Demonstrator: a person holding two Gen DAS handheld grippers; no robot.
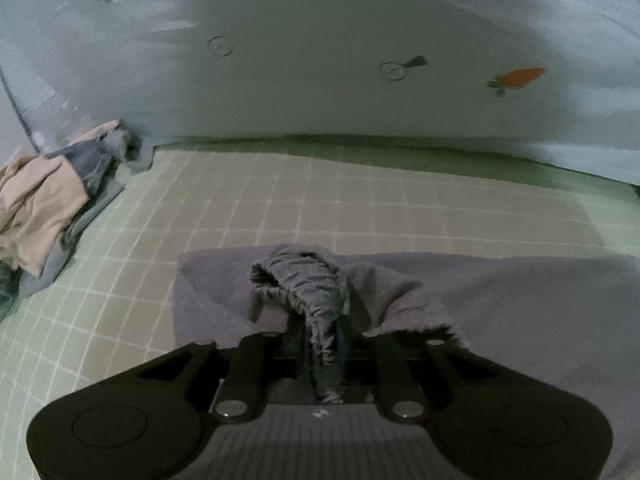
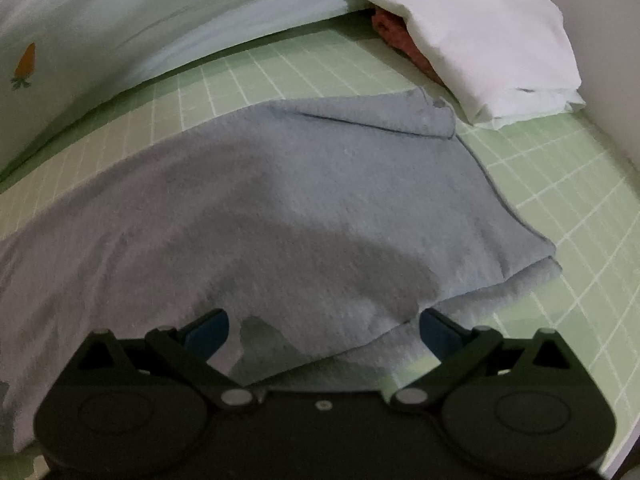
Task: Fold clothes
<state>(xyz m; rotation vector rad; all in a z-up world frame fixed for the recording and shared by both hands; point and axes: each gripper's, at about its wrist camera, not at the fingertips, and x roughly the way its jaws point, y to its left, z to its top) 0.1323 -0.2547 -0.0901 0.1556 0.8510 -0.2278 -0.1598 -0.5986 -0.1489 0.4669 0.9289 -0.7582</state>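
A grey garment (image 2: 288, 208) lies spread on the green checked sheet (image 2: 560, 208), with one edge folded over at the right. In the left wrist view the same grey garment (image 1: 500, 300) lies to the right, and my left gripper (image 1: 320, 344) is shut on a bunched, wrinkled part of it (image 1: 308, 280), lifted a little off the bed. My right gripper (image 2: 324, 328) is open, its blue pads (image 2: 436, 332) on either side of the garment's near edge, not closed on it.
A pile of beige and grey clothes (image 1: 44, 196) lies at the left on the sheet. A pale duvet with carrot prints (image 1: 320, 60) rises behind. A white pillow (image 2: 472, 40) over something red (image 2: 404, 40) sits at the far right.
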